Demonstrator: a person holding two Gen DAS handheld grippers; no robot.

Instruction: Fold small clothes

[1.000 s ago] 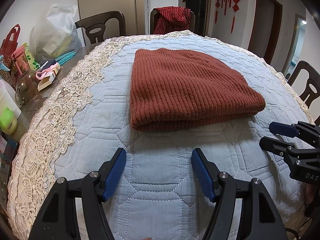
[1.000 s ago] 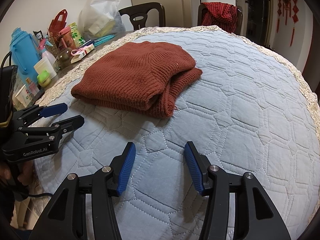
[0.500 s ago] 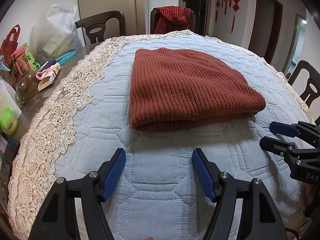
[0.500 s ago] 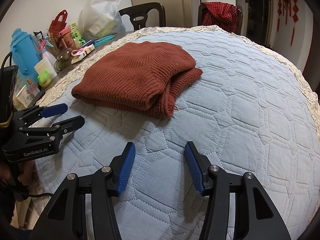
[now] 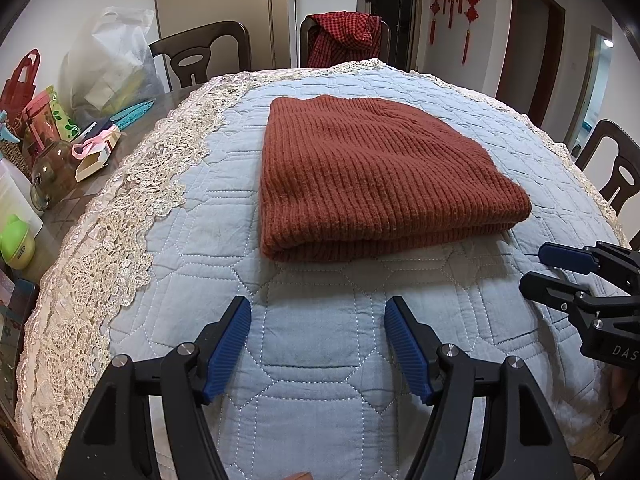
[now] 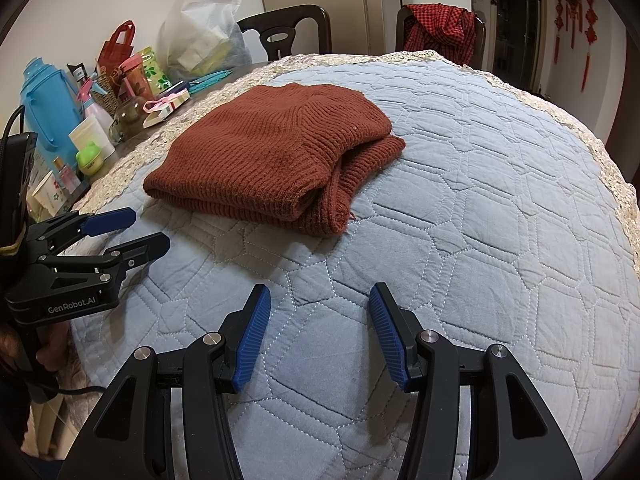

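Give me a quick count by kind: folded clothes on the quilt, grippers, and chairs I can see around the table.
Folded sweater: 1
Grippers: 2, the left gripper and the right gripper, both open and empty
Chairs: 3 in the left wrist view, one bare, one draped with red checked cloth, one at the right edge
Total: 6

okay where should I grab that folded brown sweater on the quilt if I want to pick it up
Probably grip the sweater at its near folded edge, coming in low from the near side across the quilt. That edge is thick, rounded and unobstructed; the right end shows loose layers that may splay.
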